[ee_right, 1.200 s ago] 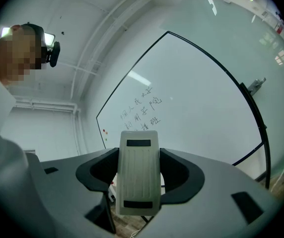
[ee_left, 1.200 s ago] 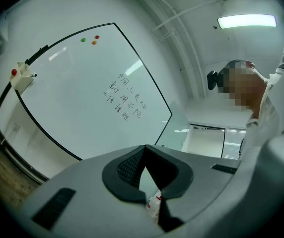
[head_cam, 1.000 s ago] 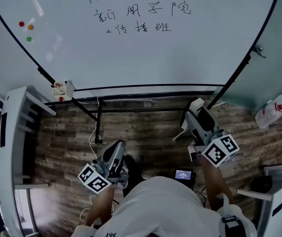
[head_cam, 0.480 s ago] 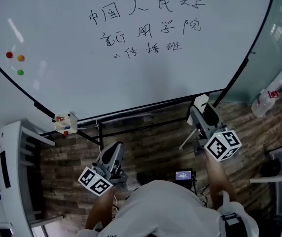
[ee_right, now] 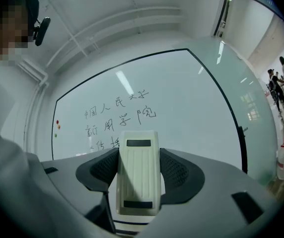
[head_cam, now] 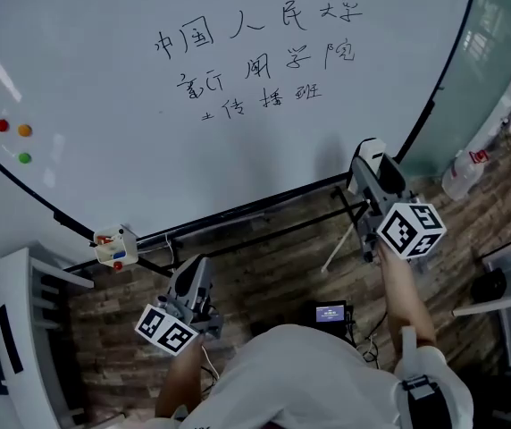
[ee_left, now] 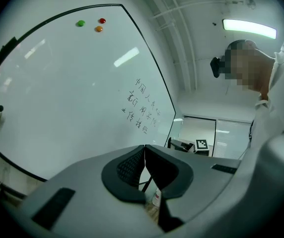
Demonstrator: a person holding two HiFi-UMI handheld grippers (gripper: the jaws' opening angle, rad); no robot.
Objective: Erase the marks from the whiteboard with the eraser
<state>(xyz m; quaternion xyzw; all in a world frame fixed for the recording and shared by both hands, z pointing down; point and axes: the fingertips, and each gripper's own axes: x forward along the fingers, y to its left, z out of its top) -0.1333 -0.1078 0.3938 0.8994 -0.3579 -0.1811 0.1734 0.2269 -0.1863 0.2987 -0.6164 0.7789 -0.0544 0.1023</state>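
Three rows of black handwritten marks (head_cam: 255, 61) sit on the upper middle of the whiteboard (head_cam: 104, 79). My right gripper (head_cam: 371, 166) is raised near the board's lower right corner, shut on a cream eraser (head_cam: 369, 149). In the right gripper view the eraser (ee_right: 139, 175) stands upright between the jaws, with the marks (ee_right: 119, 120) beyond it and apart from it. My left gripper (head_cam: 194, 275) hangs low over the wooden floor. Its jaws meet in the left gripper view with nothing between them, and the marks (ee_left: 141, 108) show far off.
Red, orange and green magnets (head_cam: 12, 138) cling to the board's left side. A small marker holder (head_cam: 115, 246) hangs at the lower left frame. White shelving (head_cam: 14, 329) stands at left, a plastic bottle (head_cam: 464, 173) at right, a small screen (head_cam: 330, 314) on the floor.
My right gripper has risen with the eraser toward the board's lower right corner. The head view has tilted up, showing more of the board. The left gripper stays low.
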